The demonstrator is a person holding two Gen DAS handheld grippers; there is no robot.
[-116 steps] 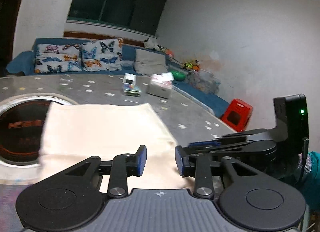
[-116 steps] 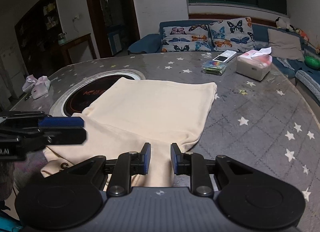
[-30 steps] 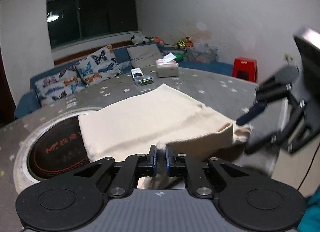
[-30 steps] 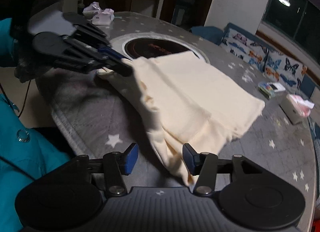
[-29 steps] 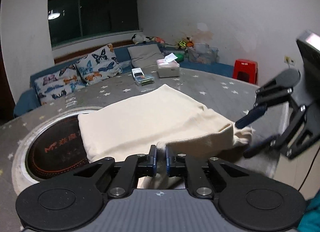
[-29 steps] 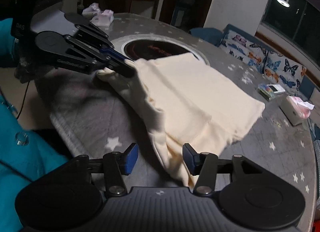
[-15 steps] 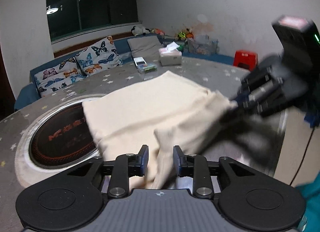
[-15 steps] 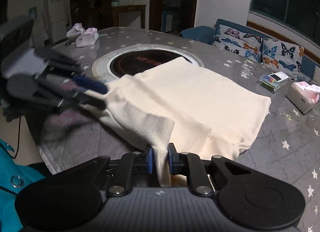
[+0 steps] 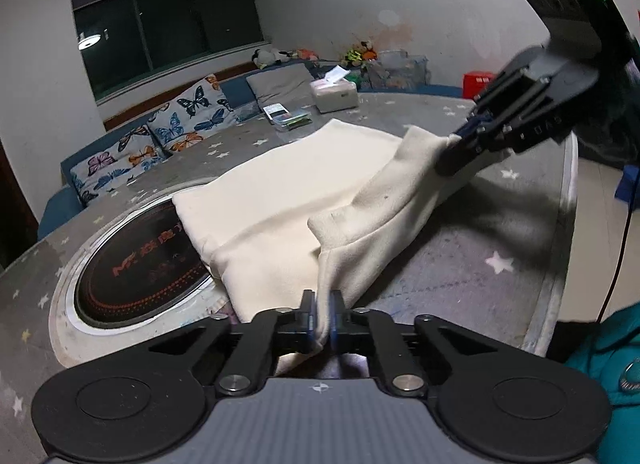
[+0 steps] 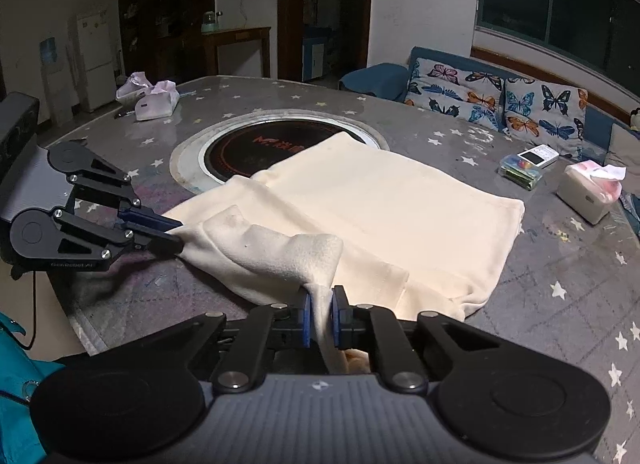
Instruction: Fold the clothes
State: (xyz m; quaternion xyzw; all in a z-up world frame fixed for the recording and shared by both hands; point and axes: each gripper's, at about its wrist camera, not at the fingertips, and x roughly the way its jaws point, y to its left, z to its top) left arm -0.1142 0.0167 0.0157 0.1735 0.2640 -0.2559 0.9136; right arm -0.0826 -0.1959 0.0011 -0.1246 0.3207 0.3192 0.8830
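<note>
A cream garment (image 9: 288, 191) (image 10: 392, 199) lies folded flat on the grey star-patterned table (image 9: 460, 264), partly over a round dark hob inset (image 9: 148, 264). Its near edge is raised and stretched between both grippers. My left gripper (image 9: 323, 304) is shut on one end of that edge; in the right wrist view it (image 10: 176, 236) pinches the cloth at the left. My right gripper (image 10: 319, 304) has its jaws closing, with the pads pressing on a bunched fold of cloth; in the left wrist view it (image 9: 452, 155) holds the other end, at the upper right.
A tissue box (image 10: 588, 195) and a small flat pack (image 10: 524, 167) sit on the far side of the table, pink-and-white packs (image 10: 154, 101) at its far left. The table's edge (image 9: 560, 264) runs close by. A teal sleeve (image 9: 600, 344) shows at the corner.
The right gripper, open a second ago, has shut on the cloth's near edge. The left gripper let go, shifted along the edge and gripped it again. The edge now hangs raised between them.
</note>
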